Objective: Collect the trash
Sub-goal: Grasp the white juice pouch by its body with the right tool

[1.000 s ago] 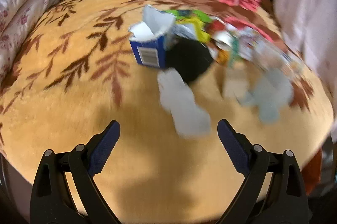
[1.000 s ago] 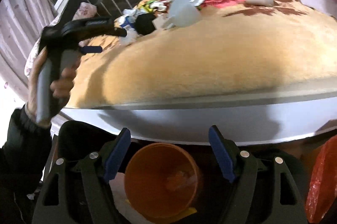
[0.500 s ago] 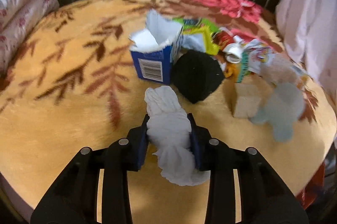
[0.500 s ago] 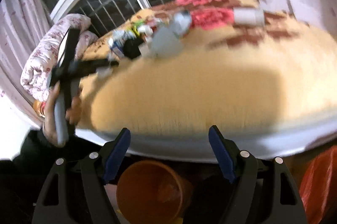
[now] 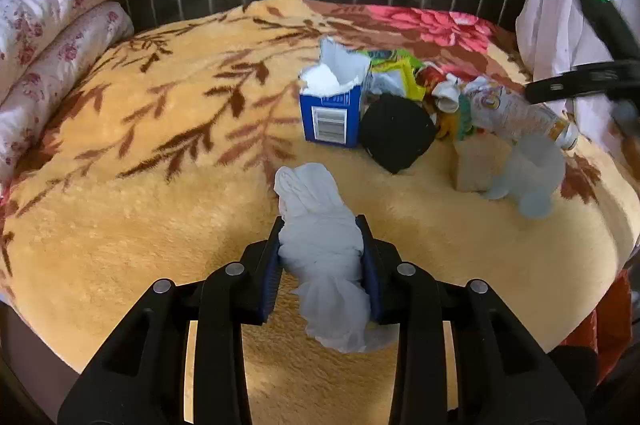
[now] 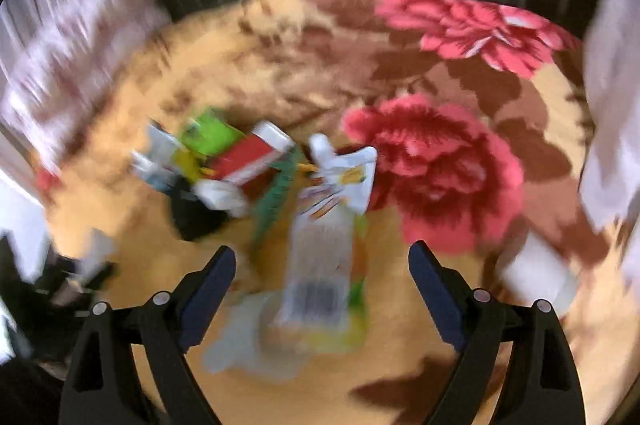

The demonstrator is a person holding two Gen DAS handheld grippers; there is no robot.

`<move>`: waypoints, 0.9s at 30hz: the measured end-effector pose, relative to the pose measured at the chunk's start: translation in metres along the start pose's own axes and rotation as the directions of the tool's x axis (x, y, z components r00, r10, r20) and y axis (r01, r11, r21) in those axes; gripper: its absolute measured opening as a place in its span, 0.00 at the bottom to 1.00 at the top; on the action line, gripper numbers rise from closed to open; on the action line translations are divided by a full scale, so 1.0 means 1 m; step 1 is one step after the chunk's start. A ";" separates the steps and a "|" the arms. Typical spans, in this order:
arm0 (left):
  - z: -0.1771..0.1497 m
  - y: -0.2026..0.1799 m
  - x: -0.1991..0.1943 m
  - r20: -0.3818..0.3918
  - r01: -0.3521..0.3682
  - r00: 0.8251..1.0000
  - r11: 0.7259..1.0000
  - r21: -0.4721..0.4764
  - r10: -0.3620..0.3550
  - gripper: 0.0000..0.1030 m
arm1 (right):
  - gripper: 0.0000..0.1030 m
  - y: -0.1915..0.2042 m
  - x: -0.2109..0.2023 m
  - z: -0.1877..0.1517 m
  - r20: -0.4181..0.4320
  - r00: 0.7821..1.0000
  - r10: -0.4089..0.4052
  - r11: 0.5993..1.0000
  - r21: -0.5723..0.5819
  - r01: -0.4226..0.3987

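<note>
One crumpled white tissue [image 5: 320, 245] is clamped between the closed pads of the left gripper [image 5: 320, 265], just above the bed [image 5: 120, 225]; its loose lower end hangs free and could snag the plush blanket and slip out. Jaws of the right gripper [image 6: 322, 289] are opening, empty, above a blurred plastic wrapper [image 6: 320, 265] in the trash pile; motion blur suggests a mistimed grasp.

A wad of tissue [image 5: 316, 225] lay on the blanket [image 5: 160, 209], in front of a carton [image 5: 332, 109]. Wrappers [image 5: 400, 73] and a bottle [image 5: 516, 109] lay to the carton's right.
</note>
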State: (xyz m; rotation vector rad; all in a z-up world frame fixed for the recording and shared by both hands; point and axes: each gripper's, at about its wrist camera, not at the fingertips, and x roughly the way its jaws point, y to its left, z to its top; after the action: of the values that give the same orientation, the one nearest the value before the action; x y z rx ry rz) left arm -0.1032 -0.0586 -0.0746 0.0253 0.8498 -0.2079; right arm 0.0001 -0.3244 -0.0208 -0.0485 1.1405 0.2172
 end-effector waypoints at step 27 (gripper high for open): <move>0.012 0.018 -0.059 0.131 0.084 0.988 0.996 0.015 -0.085 0.32 | 0.38 0.045 -0.129 -0.070 0.437 0.899 -0.006 0.999 0.042 -0.014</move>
State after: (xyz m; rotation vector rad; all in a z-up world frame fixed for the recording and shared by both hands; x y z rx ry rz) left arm -0.1287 -0.0324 -0.0236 -0.0151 0.7186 -0.2901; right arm -0.1230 -0.3096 0.0699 0.0414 0.6940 0.1940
